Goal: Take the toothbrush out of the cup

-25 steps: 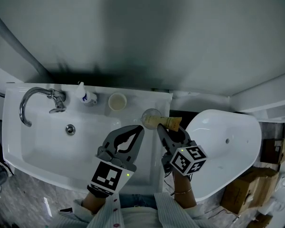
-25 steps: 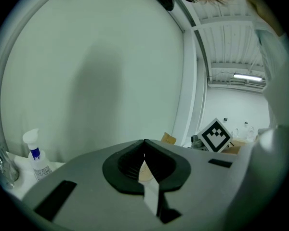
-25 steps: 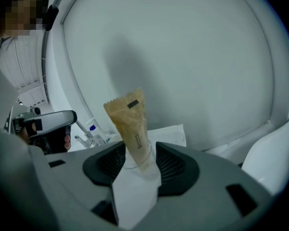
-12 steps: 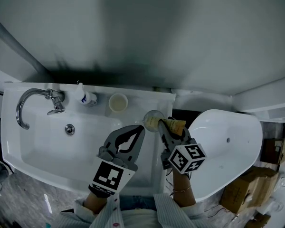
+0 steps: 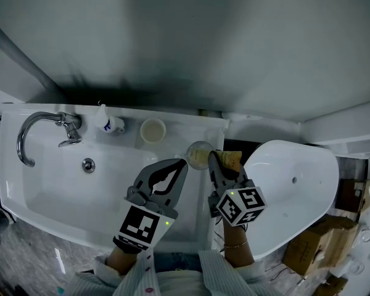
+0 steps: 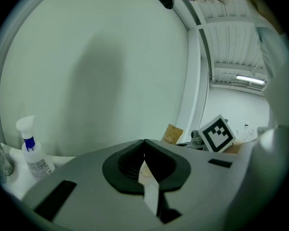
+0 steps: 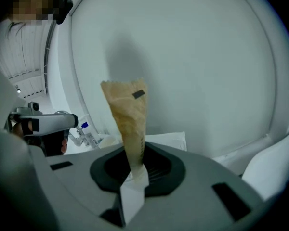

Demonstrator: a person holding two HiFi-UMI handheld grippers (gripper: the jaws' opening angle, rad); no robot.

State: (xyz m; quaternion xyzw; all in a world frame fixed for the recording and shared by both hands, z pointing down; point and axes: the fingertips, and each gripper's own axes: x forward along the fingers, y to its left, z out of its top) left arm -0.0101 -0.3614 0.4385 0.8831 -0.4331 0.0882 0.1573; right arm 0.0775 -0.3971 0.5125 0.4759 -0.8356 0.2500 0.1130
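Now your right gripper (image 7: 134,171) is closing on the paper-wrapped toothbrush (image 7: 127,114) at the cup (image 5: 196,150); your left gripper (image 6: 144,144) sits closed, empty.

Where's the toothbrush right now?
Head view, right of centre: the paper-wrapped toothbrush leans out of the clear cup on the sink's right rim, between the right gripper's closing jaws; the beige cup sits to its left.

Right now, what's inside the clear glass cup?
A tan paper-wrapped toothbrush pokes from the clear glass cup. The right gripper, jaws closing on it, covers its lower end.
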